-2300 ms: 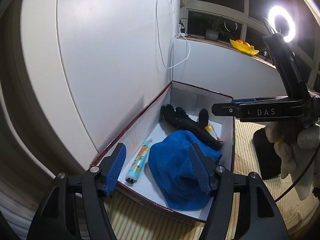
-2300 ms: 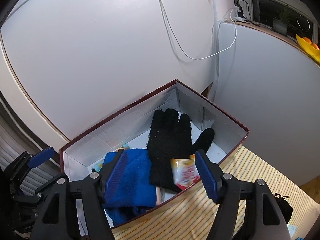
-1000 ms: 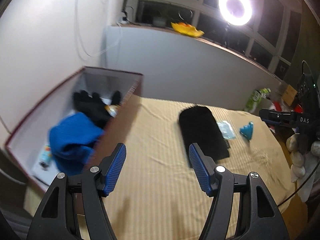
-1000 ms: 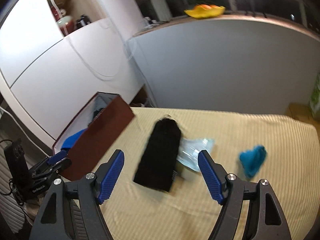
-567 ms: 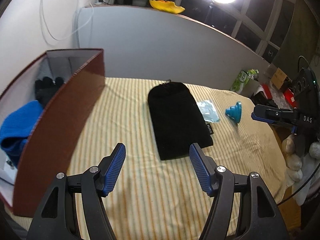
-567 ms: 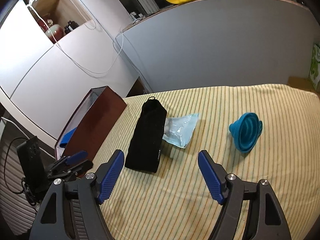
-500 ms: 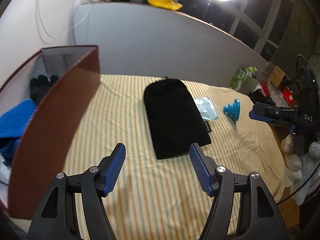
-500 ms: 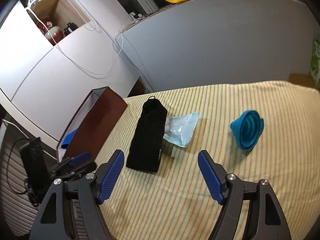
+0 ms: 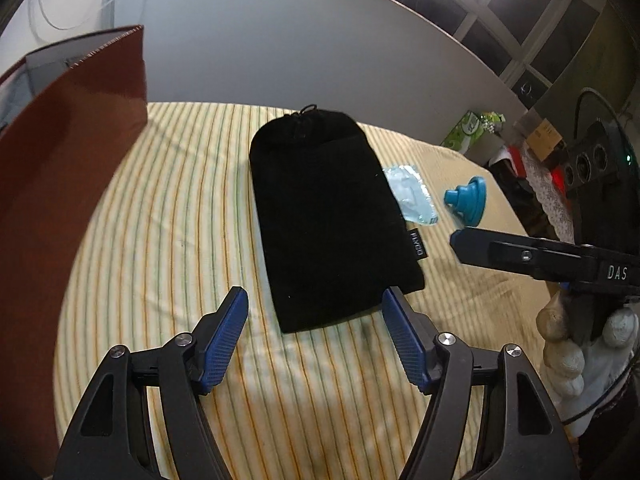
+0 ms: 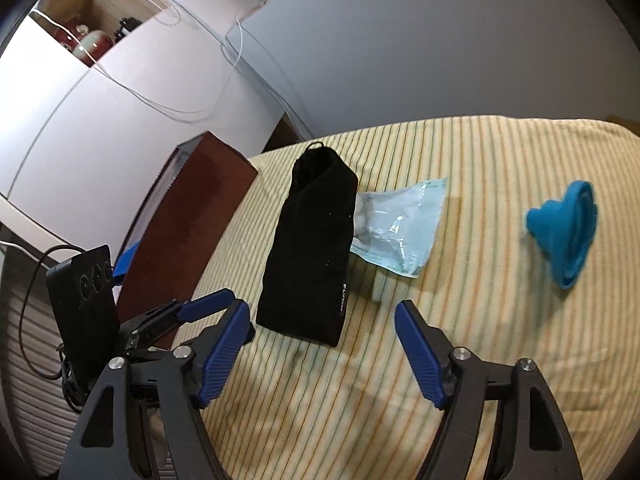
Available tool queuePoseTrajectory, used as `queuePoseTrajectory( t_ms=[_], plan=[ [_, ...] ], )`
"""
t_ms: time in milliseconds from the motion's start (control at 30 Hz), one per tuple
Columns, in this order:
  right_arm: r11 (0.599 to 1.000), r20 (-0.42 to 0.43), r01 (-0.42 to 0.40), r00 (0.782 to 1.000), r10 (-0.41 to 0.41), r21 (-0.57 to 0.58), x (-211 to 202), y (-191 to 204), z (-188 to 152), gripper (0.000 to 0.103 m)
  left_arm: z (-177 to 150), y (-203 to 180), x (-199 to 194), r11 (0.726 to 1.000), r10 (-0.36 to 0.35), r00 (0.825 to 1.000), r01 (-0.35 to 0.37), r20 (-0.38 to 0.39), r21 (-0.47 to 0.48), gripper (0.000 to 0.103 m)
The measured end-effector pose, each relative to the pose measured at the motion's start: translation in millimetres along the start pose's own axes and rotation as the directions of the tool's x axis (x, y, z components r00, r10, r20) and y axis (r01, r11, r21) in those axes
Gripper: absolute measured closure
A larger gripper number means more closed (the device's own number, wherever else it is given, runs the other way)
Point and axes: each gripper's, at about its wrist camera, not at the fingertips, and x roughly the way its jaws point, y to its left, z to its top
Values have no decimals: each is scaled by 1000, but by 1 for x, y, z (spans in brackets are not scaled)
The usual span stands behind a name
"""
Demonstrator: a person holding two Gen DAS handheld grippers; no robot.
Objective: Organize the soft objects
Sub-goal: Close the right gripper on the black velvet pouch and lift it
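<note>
Left gripper opening, right gripper closing (both empty); black pouch at 12 o'clock may bunch.

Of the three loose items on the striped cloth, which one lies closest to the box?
The black drawstring pouch; the clear packet and blue funnel lie beyond it.

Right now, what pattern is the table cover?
Pale yellow cloth with thin orange and green stripes; clearest in the right wrist view.

Left gripper jaws opening, right gripper jaws closing, both empty.
</note>
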Motion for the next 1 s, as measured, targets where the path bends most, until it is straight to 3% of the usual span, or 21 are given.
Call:
queuePoseTrajectory(
  t_ms=[67, 100, 233, 367, 500, 867, 900, 967, 1000],
  plan=[
    [1000, -19, -5, 1000, 5, 8, 8, 1, 3, 55, 1, 1, 5, 1000, -2, 1000, 2, -7, -5, 34],
    [1000, -26, -5, 1000, 6, 11, 12, 1, 4, 58, 2, 1, 7, 1000, -3, 1000, 3, -9, -6, 34],
    [1000, -45, -2, 999, 3, 21, 25, -1, 9, 58, 5, 0, 14, 1000, 1, 1000, -1, -17, 1, 34],
    [999, -73, 7, 997, -4, 35, 40, -4, 11, 69, 5, 1, 18, 1000, 0, 1000, 0, -24, -6, 34],
    [998, -84, -1, 996, 7, 68, 48, -14, 8, 70, 8, 0, 22, 1000, 0, 1000, 0, -17, 3, 34],
    [998, -88, -25, 996, 31, 66, 46, -16, 4, 77, 11, -12, 33, 997, -35, 999, 34, 10, 69, 36],
    [998, -86, -27, 996, 32, 65, 46, -15, 4, 78, 11, -12, 33, 997, -28, 999, 27, 16, 72, 38],
    [998, -88, -32, 995, 37, 63, 47, -14, 3, 81, 10, -13, 33, 997, -26, 1000, 25, 15, 73, 56],
    [998, -87, -33, 995, 38, 62, 47, -12, 3, 82, 10, -14, 33, 997, -26, 1000, 25, 16, 72, 56]
  ],
)
